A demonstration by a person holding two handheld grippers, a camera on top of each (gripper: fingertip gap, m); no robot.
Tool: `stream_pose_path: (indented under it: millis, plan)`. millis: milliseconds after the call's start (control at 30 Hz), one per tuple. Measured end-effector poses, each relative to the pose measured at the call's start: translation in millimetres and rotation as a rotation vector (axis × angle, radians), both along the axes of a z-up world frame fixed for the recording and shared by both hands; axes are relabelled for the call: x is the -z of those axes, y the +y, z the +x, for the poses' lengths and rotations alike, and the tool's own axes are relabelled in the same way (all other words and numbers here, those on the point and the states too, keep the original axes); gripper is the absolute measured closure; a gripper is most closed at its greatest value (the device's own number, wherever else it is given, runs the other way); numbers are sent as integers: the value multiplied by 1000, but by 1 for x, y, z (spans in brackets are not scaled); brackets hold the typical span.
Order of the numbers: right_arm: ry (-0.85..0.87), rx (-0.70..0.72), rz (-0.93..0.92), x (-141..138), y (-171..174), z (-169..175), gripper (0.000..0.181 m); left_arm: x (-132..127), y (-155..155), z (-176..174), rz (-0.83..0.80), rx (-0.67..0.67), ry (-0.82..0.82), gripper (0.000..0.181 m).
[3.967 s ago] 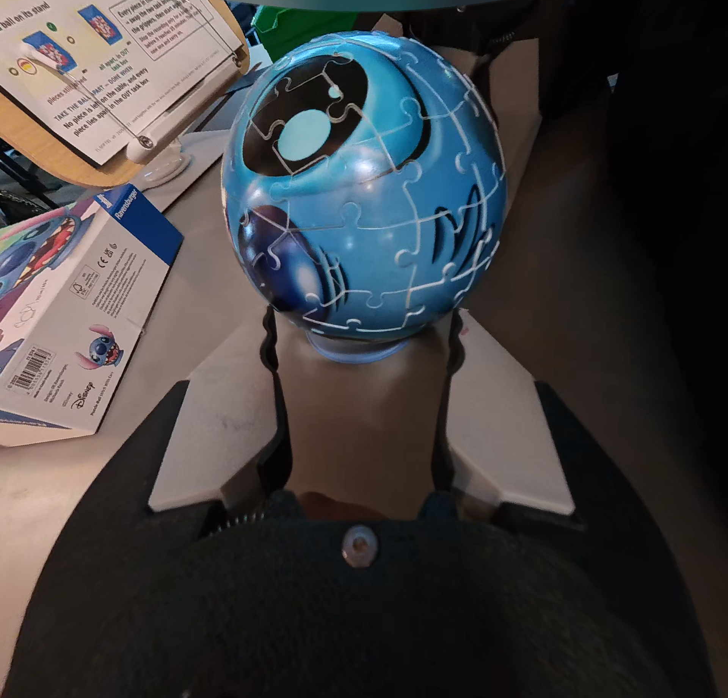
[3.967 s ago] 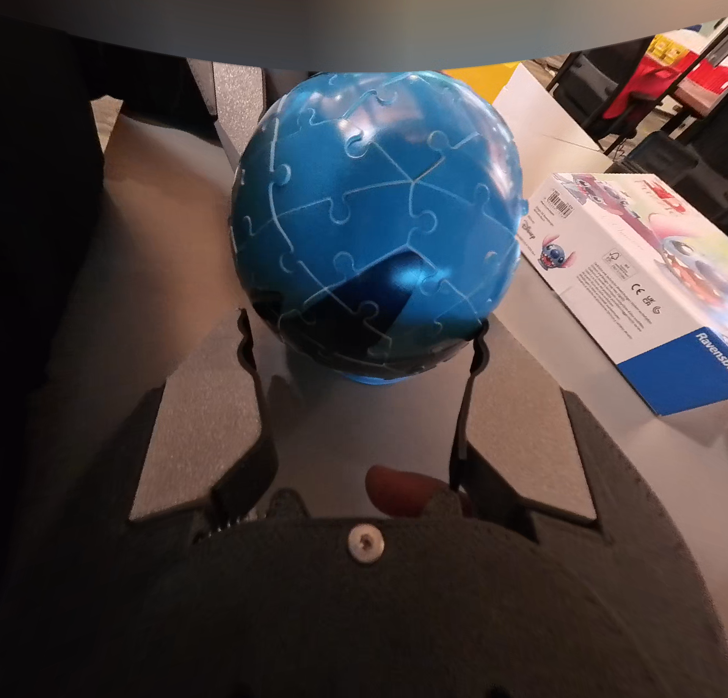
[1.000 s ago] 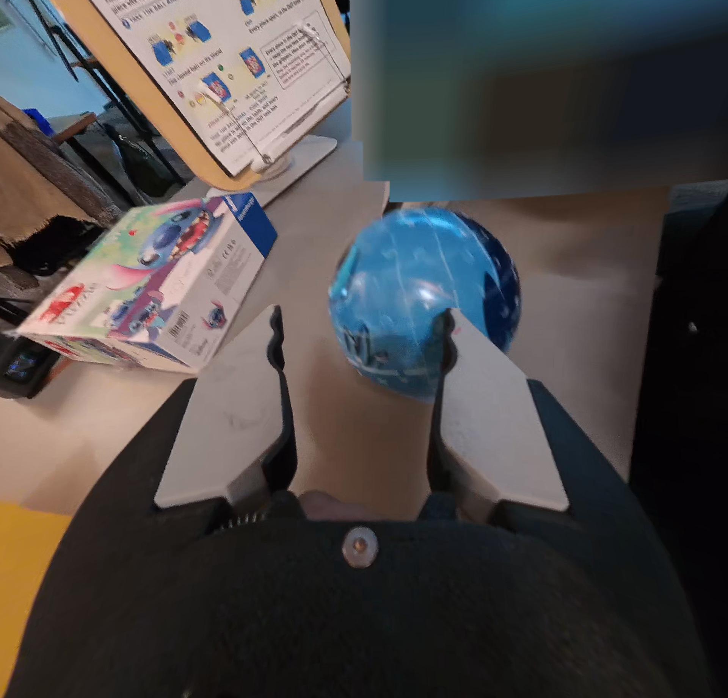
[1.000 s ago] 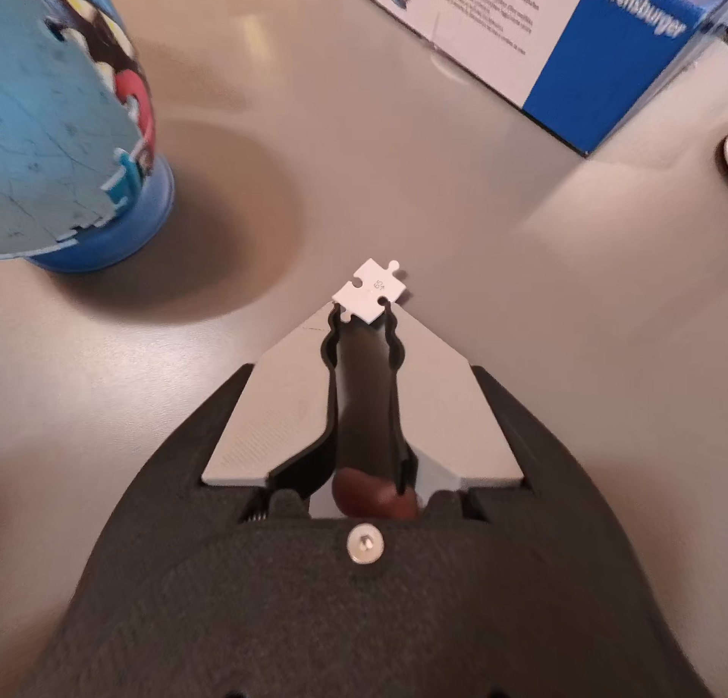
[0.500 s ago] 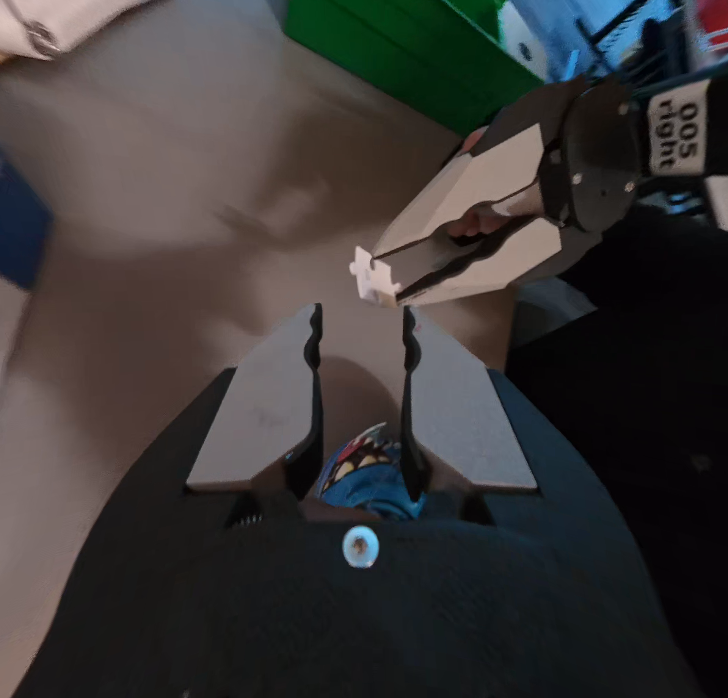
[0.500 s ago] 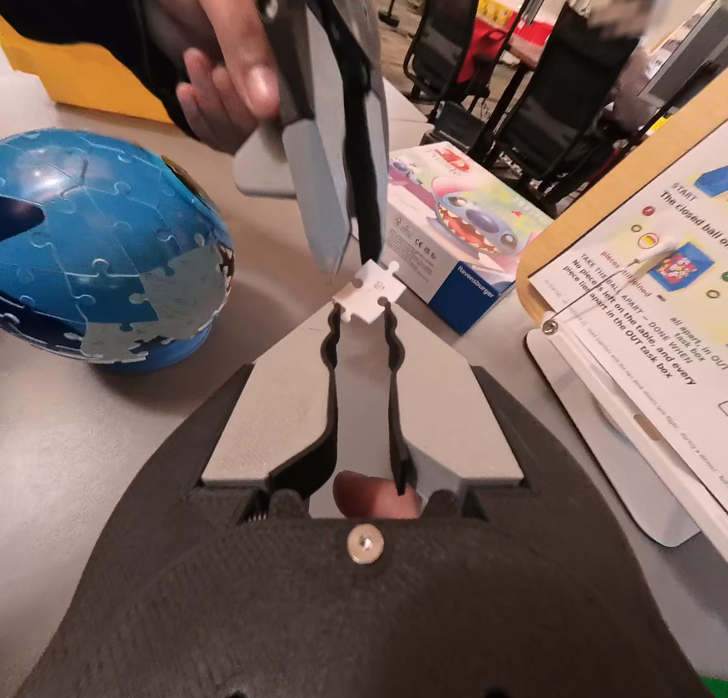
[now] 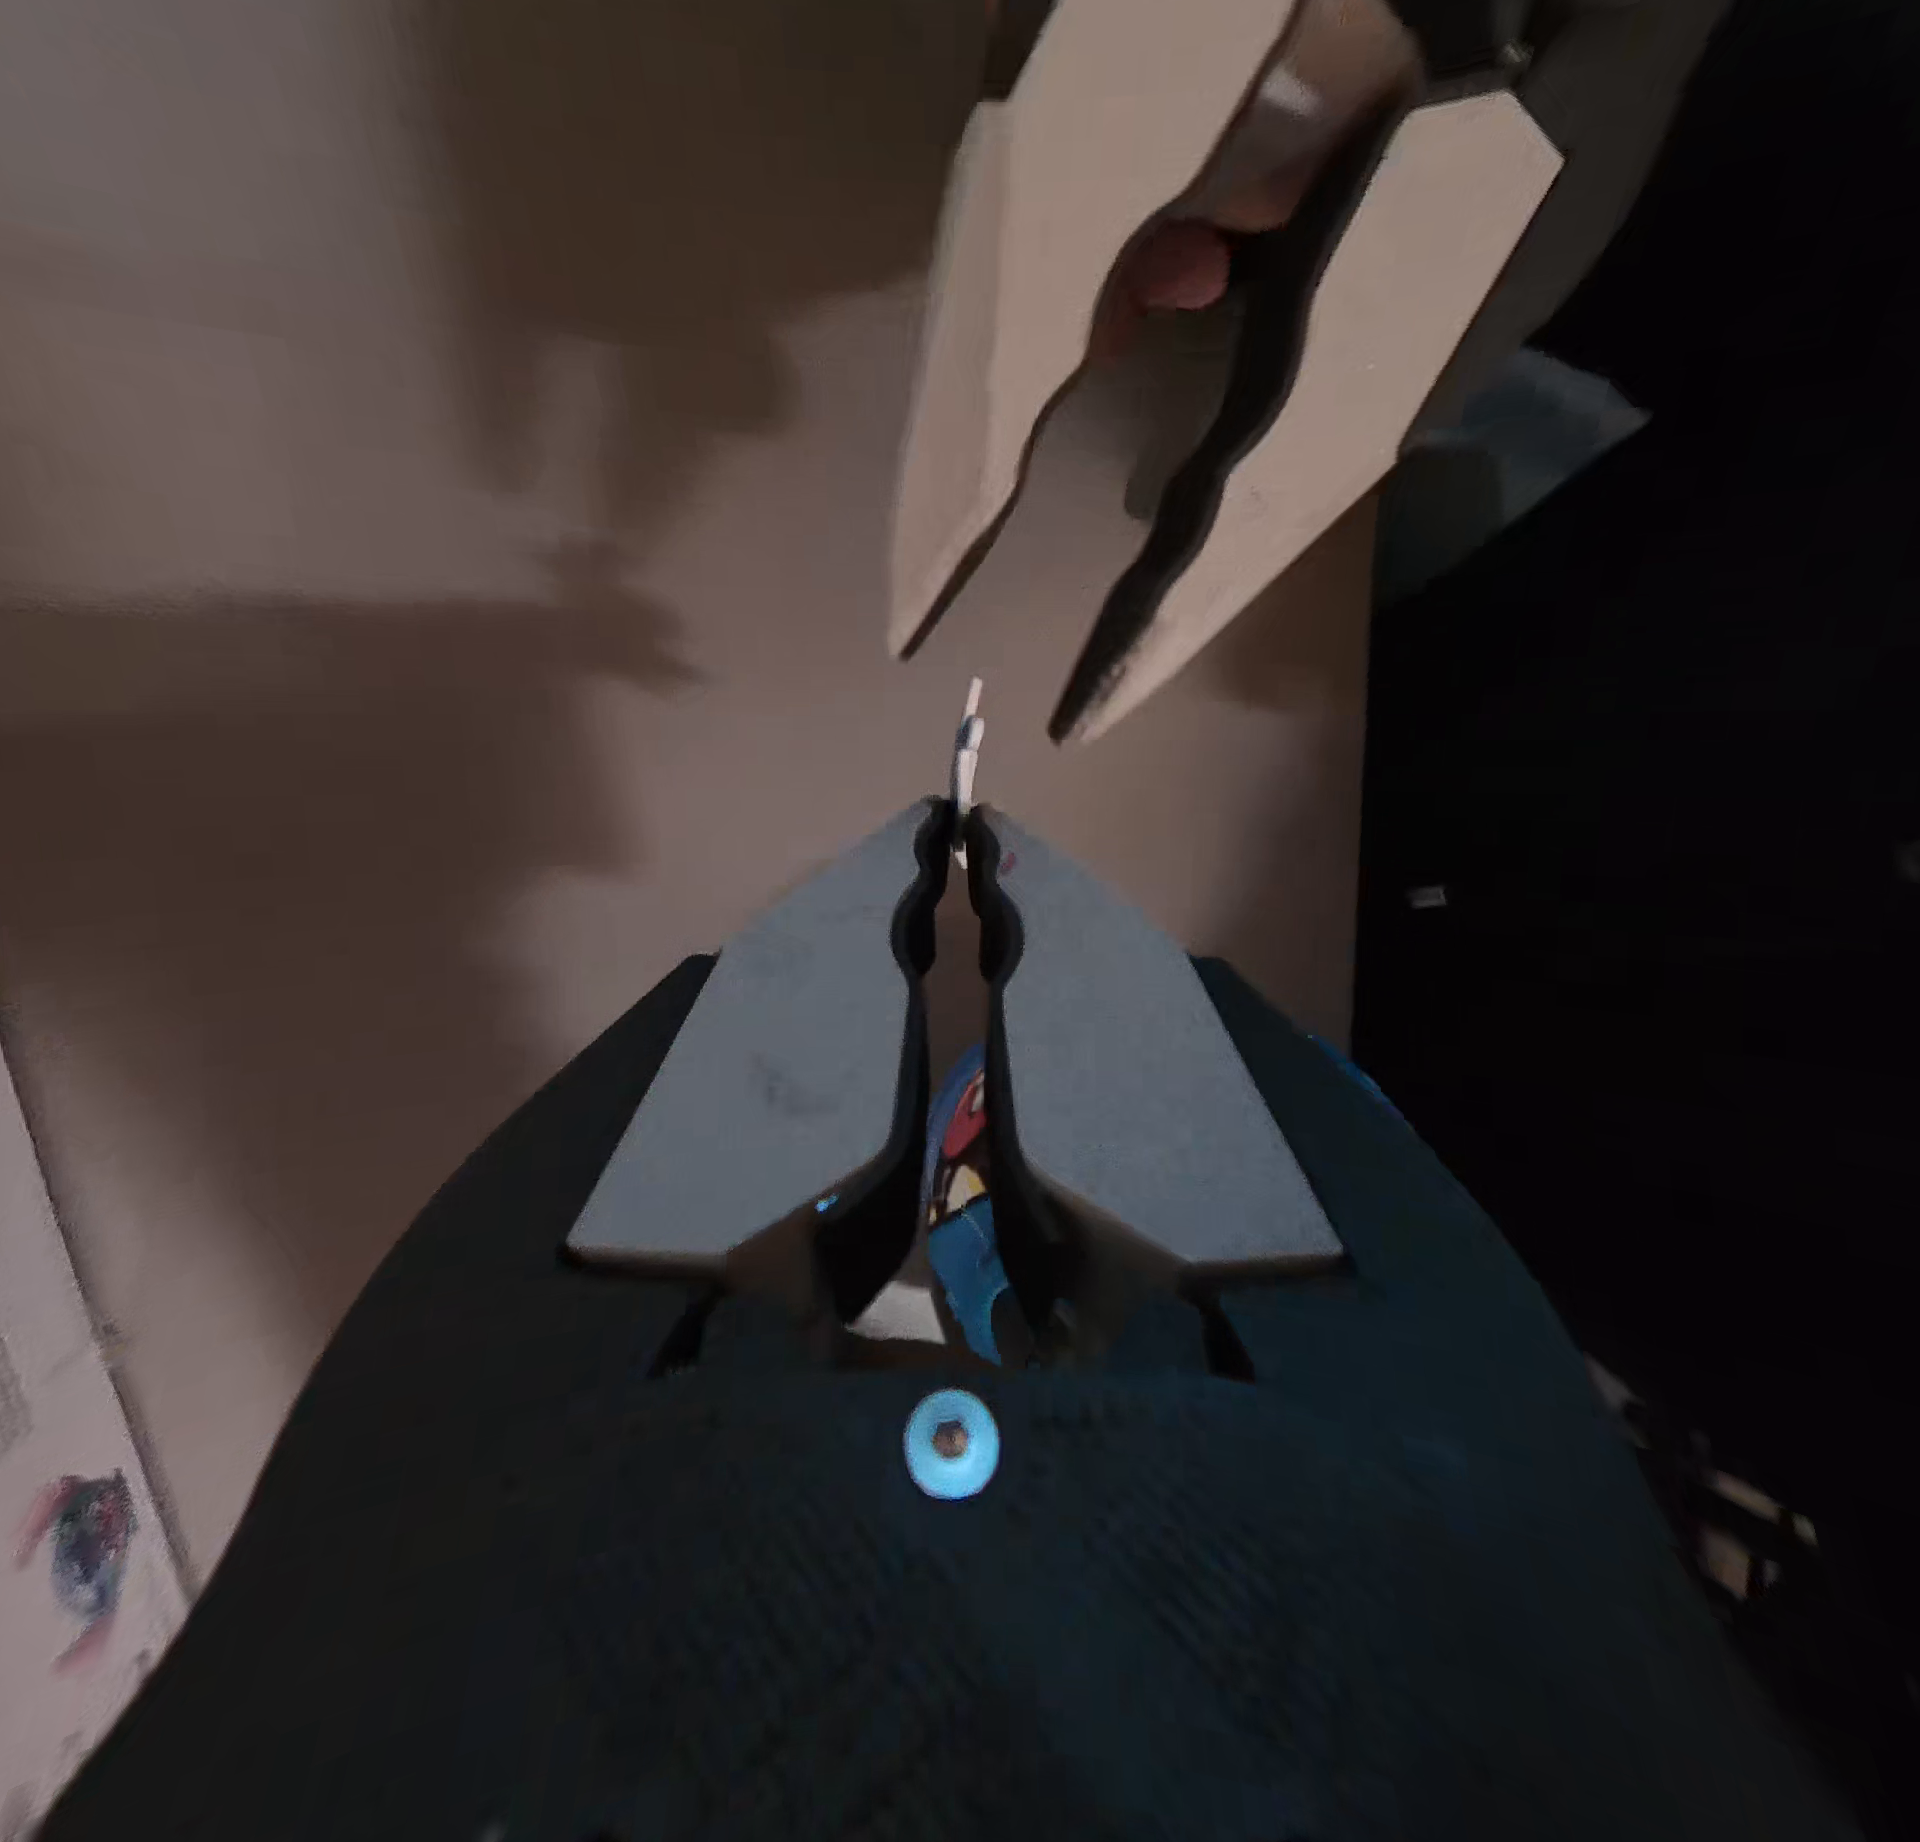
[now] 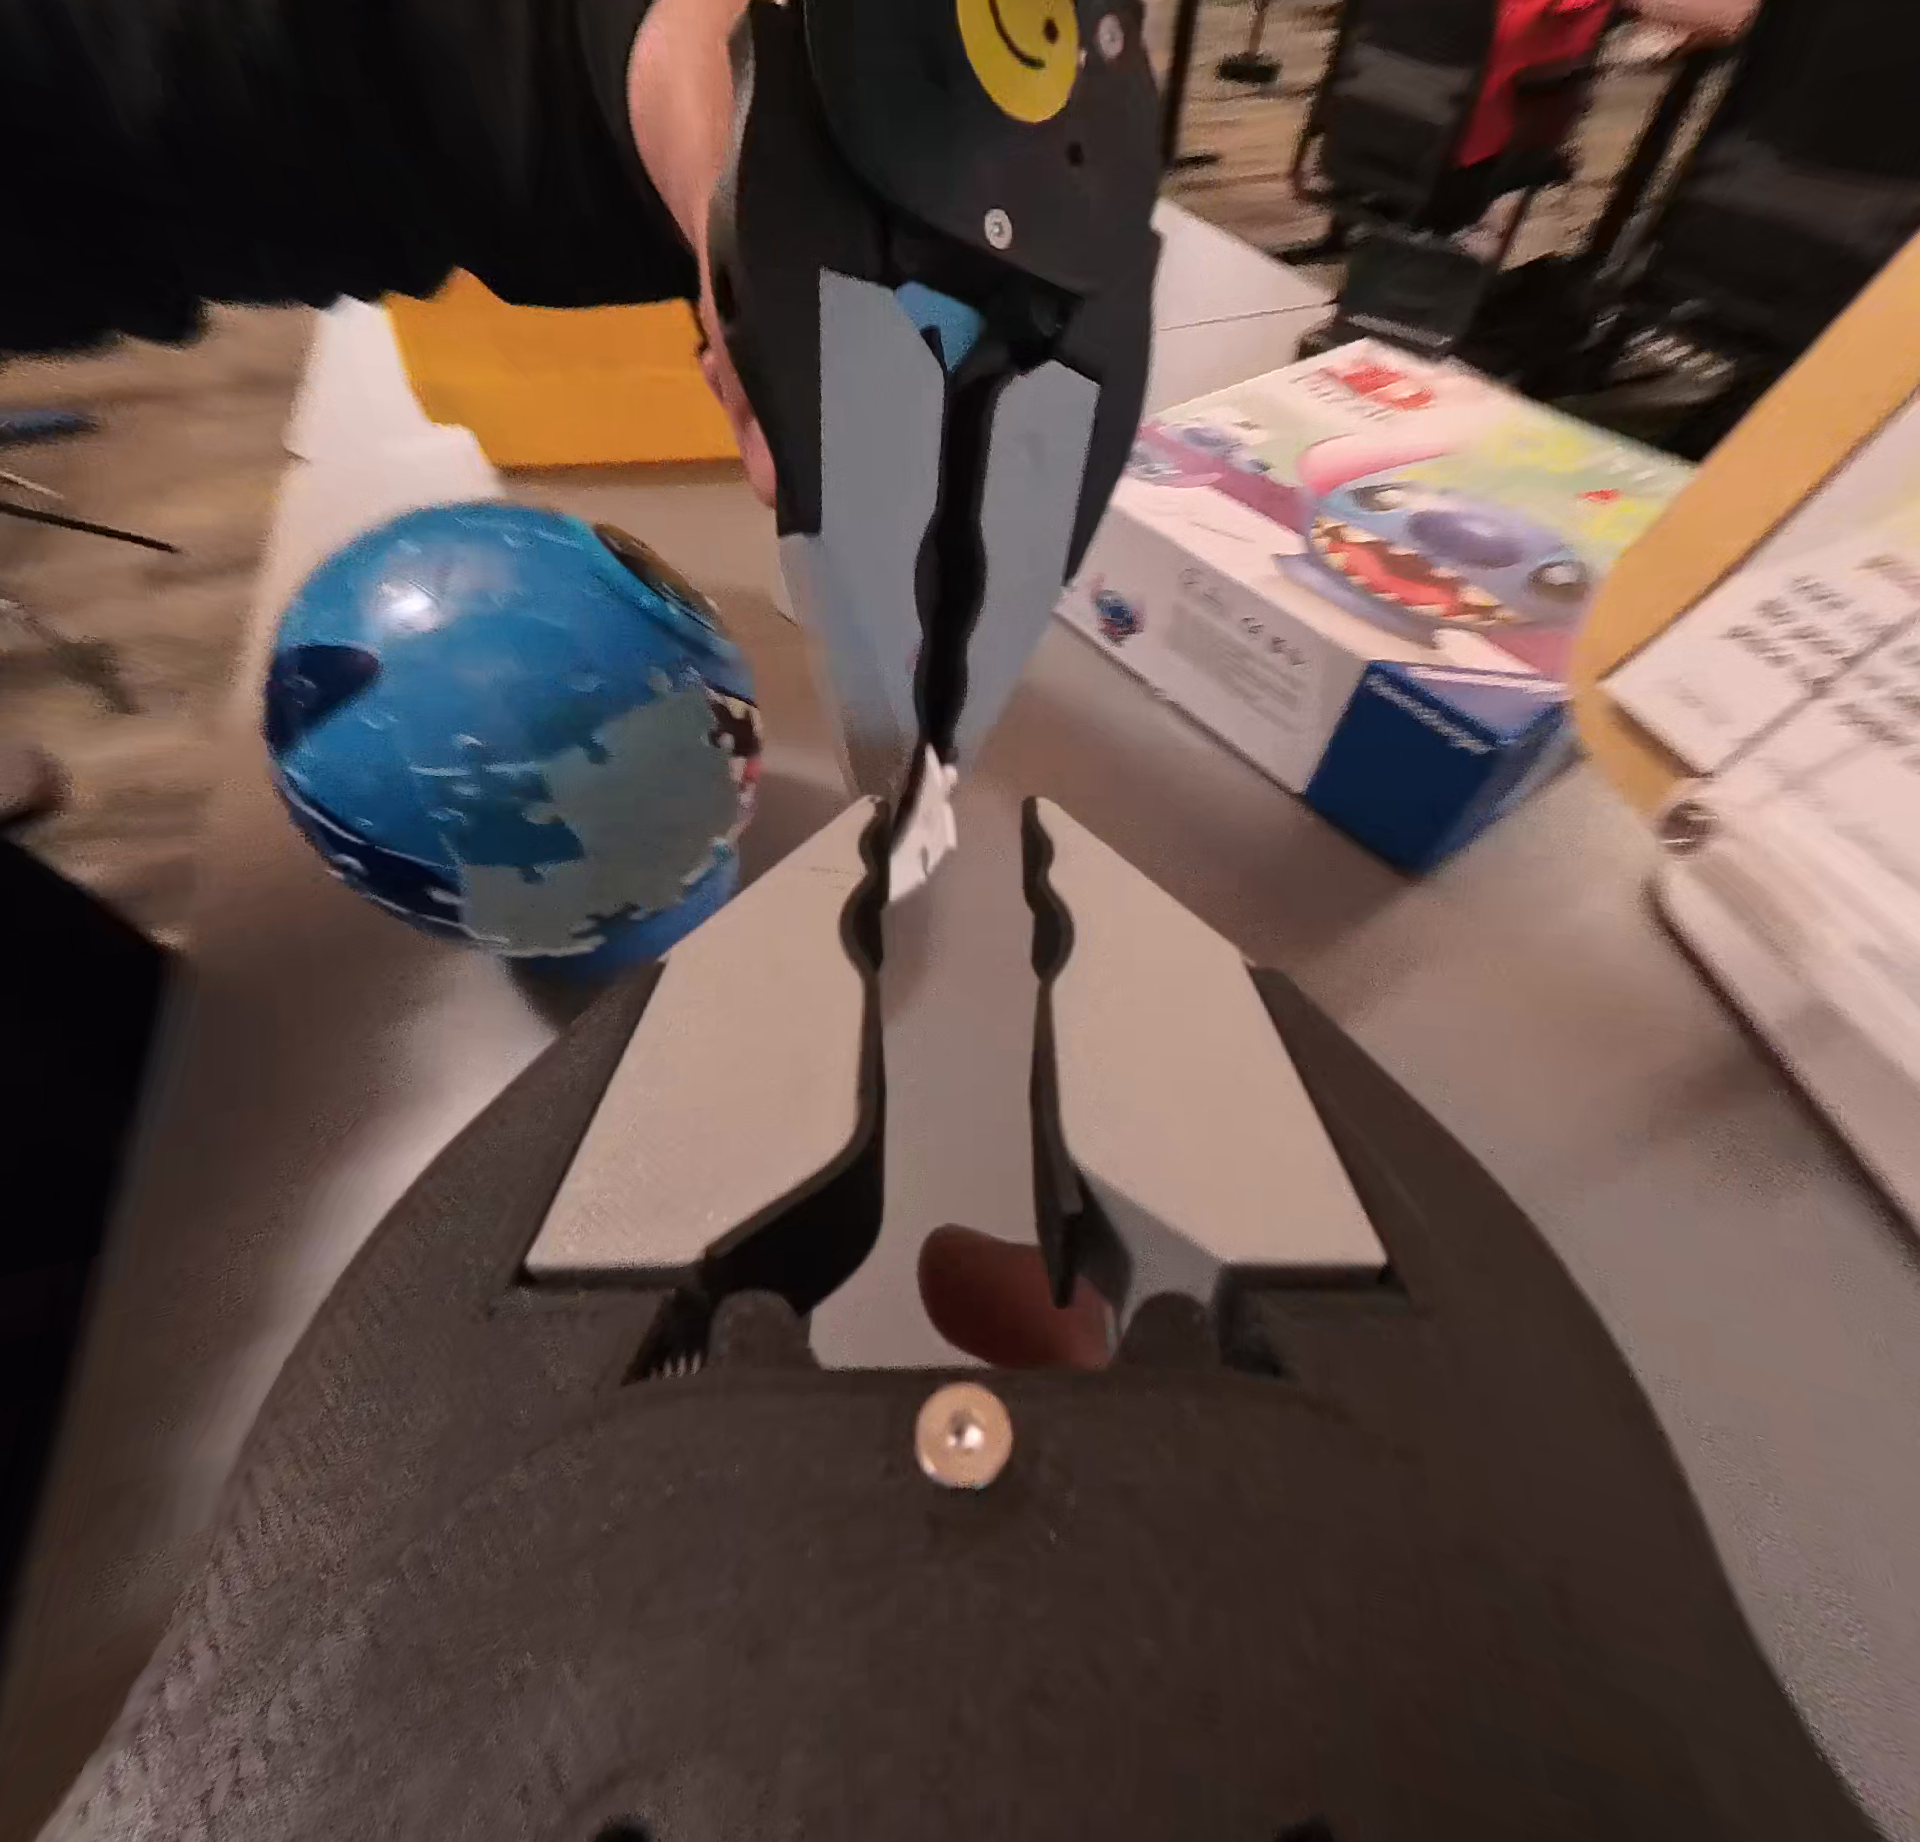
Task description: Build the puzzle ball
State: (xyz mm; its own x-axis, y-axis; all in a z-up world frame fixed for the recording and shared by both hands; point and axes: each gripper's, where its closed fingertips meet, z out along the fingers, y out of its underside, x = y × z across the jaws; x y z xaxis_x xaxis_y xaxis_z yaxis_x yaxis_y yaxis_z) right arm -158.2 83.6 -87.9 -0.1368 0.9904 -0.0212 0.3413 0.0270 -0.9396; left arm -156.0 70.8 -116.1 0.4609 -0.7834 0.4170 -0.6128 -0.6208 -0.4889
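My left gripper (image 7: 961, 816) is shut on a small white puzzle piece (image 7: 968, 753), which stands edge-on above its tips. In the right wrist view it (image 8: 925, 753) comes down from above with the piece (image 8: 928, 836) hanging from it. My right gripper (image 8: 951, 816) is open, and the piece sits between its fingers close to the left one. The right gripper also shows open in the left wrist view (image 7: 987, 691), just beyond the piece. The blue puzzle ball (image 8: 499, 722) stands on the table at left, with a large grey jagged-edged patch on its side. A sliver of it (image 7: 961, 1169) shows between my left fingers.
The puzzle's box (image 8: 1351, 608) lies on the grey table (image 8: 1507, 1117) at right. An instruction sheet on a wooden stand (image 8: 1766, 649) is at far right. A yellow bin (image 8: 561, 379) sits behind the ball. A person's arm in a dark sleeve (image 8: 312, 109) holds the left gripper. The grippers are tip to tip, or close to it.
The puzzle piece has passed from my right gripper to my left. The left gripper has shut on it and the right gripper has opened.
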Motion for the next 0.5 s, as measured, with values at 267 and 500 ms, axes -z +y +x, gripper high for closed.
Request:
stream_pose_path:
  millis: [267, 500]
  plan:
    - [-46, -30, -150, 16, -11, -13, 181, 8, -4, -7, 89, 161, 131, 181]
    - [72, 115, -306, 12, -6, -14, 181, -1, 3, -14, 180, 20, 12, 181]
